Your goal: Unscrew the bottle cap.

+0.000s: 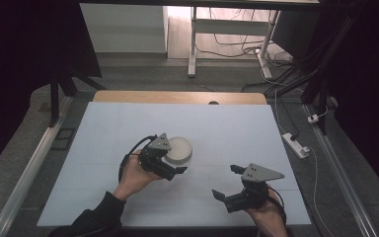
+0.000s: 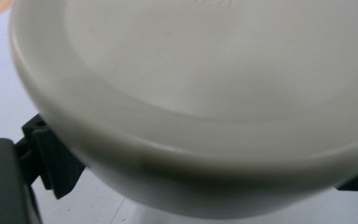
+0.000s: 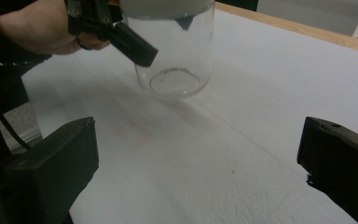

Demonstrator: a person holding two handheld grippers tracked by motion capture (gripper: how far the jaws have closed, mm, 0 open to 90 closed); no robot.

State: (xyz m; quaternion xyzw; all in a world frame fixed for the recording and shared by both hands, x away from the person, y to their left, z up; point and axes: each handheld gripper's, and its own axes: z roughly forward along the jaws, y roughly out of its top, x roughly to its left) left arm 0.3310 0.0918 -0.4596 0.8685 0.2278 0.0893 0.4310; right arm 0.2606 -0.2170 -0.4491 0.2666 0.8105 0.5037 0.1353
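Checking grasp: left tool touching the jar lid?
Touching. Left gripper view: the left tool has its jaws pressed against both sides of the white lid.

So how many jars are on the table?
1. A clear glass jar with a white lid stands near the table's middle, the left tool closed around its lid. The right tool sits open and apart from it.

Left hand-held gripper (image 1: pixel 173 165) jaws straddling something, clamping unclear; right hand-held gripper (image 1: pixel 226 181) jaws spread wide, low, near person.
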